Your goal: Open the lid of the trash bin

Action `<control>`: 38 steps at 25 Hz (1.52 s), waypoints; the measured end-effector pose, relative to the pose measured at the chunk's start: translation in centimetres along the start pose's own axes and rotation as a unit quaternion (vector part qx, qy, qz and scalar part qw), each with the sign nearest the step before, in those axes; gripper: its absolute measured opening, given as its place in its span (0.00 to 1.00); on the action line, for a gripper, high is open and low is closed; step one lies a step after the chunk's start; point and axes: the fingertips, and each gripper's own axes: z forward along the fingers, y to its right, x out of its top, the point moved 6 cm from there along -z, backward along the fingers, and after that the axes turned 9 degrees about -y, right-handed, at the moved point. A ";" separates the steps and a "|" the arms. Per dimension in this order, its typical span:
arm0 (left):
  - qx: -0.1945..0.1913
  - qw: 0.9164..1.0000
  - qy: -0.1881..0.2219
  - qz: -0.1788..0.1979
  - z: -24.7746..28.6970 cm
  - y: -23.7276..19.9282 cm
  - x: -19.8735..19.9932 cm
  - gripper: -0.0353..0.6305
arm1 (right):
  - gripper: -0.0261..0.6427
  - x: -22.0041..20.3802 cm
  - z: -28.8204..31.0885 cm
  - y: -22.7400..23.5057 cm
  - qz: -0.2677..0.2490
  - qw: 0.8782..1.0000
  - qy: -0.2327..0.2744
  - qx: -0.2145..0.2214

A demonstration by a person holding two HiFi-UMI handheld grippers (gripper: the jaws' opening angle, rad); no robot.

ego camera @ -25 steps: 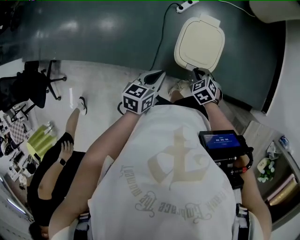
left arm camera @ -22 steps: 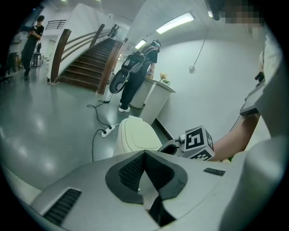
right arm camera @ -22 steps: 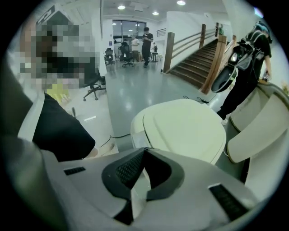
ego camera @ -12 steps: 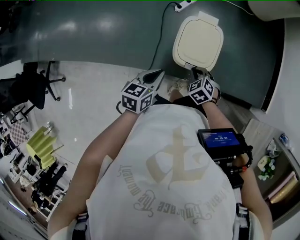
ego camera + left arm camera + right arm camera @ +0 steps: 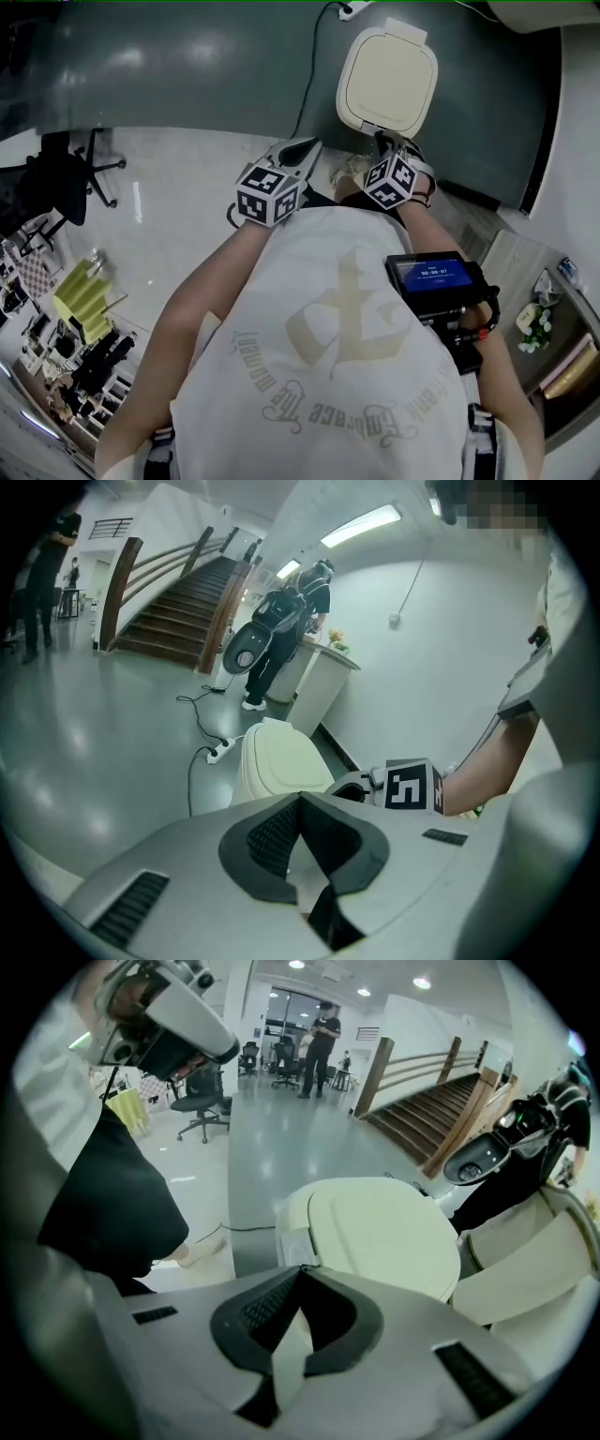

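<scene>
The trash bin (image 5: 386, 80) is cream white with a rounded square lid lying flat and shut; its hinge tab faces the far side. My right gripper (image 5: 382, 141) is shut and empty, its tips just short of the bin's near edge. In the right gripper view the lid (image 5: 384, 1232) fills the middle, right beyond the shut jaws (image 5: 300, 1269). My left gripper (image 5: 307, 150) is also shut and empty, held left of the bin and apart from it. The left gripper view shows its closed tips (image 5: 300, 797), the bin (image 5: 277, 761) and the right gripper's marker cube (image 5: 410, 787).
A power strip (image 5: 352, 11) with a black cable lies on the floor behind the bin. An office chair (image 5: 56, 173) stands far left. A second white bin (image 5: 534, 1260) sits right beside the first. A person in black (image 5: 281, 630) stands at a white counter (image 5: 314, 682) near stairs.
Both grippers have moved a little forward towards the bin, the right one nearing its front edge. A person in black at the lower left has gone from the head view.
</scene>
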 end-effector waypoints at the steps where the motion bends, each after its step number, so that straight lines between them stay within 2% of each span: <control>1: 0.000 1.000 0.000 0.001 0.0 0.0 -0.1 0.07 | 0.05 0.0 0.0 -0.1 -0.008 1.000 -0.003 -0.005; 9: -0.004 1.000 0.001 0.001 -0.6 0.1 -0.7 0.07 | 0.05 0.6 0.0 -1.1 -0.049 0.998 -0.021 -0.029; 21: -0.002 1.000 0.003 0.001 -1.1 -0.8 -0.6 0.07 | 0.05 0.6 0.0 -0.9 -0.033 0.999 -0.013 -0.026; 29: -0.008 1.000 0.006 0.015 -1.4 -0.5 0.3 0.07 | 0.05 0.7 -0.3 -0.5 -0.031 0.999 -0.012 0.002; 38: -0.012 0.999 0.014 0.042 -2.3 -0.4 2.4 0.07 | 0.05 1.0 -1.5 0.4 0.006 1.000 -0.004 0.025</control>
